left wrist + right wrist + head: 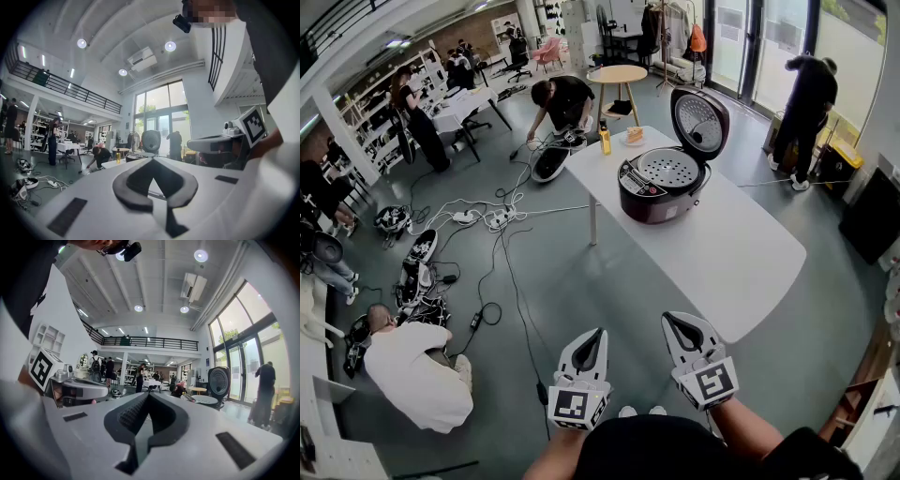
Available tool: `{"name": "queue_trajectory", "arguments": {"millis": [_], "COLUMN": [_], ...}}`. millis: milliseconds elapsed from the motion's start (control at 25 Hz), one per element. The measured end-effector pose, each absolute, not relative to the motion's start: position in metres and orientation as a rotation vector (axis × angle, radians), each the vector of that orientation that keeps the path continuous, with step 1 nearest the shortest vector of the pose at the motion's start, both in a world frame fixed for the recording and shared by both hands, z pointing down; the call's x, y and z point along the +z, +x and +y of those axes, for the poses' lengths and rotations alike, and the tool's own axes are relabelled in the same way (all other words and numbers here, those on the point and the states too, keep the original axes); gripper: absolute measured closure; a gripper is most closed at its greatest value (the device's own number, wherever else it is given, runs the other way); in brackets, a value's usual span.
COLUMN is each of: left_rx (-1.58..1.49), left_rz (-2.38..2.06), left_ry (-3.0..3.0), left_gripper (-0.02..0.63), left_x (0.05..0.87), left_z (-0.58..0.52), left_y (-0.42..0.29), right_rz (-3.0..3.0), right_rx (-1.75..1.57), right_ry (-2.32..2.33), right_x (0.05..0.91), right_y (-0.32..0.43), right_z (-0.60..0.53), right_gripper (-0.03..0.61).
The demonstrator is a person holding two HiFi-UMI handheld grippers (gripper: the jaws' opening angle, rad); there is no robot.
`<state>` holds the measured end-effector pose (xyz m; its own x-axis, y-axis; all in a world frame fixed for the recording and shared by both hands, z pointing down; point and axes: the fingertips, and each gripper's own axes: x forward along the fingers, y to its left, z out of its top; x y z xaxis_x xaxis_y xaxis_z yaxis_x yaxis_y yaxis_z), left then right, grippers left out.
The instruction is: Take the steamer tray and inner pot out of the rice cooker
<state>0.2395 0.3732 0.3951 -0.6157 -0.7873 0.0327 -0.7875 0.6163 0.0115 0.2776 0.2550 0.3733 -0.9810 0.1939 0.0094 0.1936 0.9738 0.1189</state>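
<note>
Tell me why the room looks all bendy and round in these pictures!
Head view: a very wide lens curves the table edges and the floor. Left gripper view: the corners go dark and round, and the bright windows wash out. Right gripper view: the right claw sits so close it looks huge and soft, and the lamps glare.

- A long white table [741, 253] stands on the grey floor [581, 309].
- A dark red rice cooker [656, 192] sits on the far half of the table, with its lid raised.
- A yellow bottle [605, 139] stands upright near the far end.
- A small orange-and-white item [634, 136] lies just beside the bottle.
- Black cables [502, 272] and white power strips [497, 218] lie on the floor left of the table.
</note>
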Motion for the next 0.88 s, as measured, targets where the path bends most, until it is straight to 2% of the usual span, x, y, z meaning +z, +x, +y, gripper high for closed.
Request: {"name": "queue_trajectory", "arguments": {"millis": [600, 640, 680, 800, 880], "left_rx": [0.019, 0.019, 0.015, -0.003, 0.000], "left_rz": [-2.789, -2.792, -2.798, -2.833, -2.860], "left_ry": [1.257, 1.239, 1.222, 1.182, 1.160], "left_gripper": [0.614, 0.581, 0.493, 0.288, 0.186], "left_x": [0.399, 0.399, 0.398, 0.396, 0.395], "left_z": [0.394, 0.396, 0.398, 0.401, 0.401], "left_y": [0.200, 0.195, 0.190, 0.174, 0.162], "right_rz": [3.079, 3.077, 3.076, 3.067, 3.061], "right_rx": [0.191, 0.182, 0.176, 0.185, 0.194], "right_ry": [0.243, 0.250, 0.249, 0.207, 0.172], "right_x": [0.368, 0.366, 0.364, 0.362, 0.363], "right_y": [0.254, 0.250, 0.247, 0.231, 0.218], "right_z": [0.264, 0.265, 0.265, 0.259, 0.253], "right_gripper": [0.580, 0.548, 0.489, 0.339, 0.250]}}
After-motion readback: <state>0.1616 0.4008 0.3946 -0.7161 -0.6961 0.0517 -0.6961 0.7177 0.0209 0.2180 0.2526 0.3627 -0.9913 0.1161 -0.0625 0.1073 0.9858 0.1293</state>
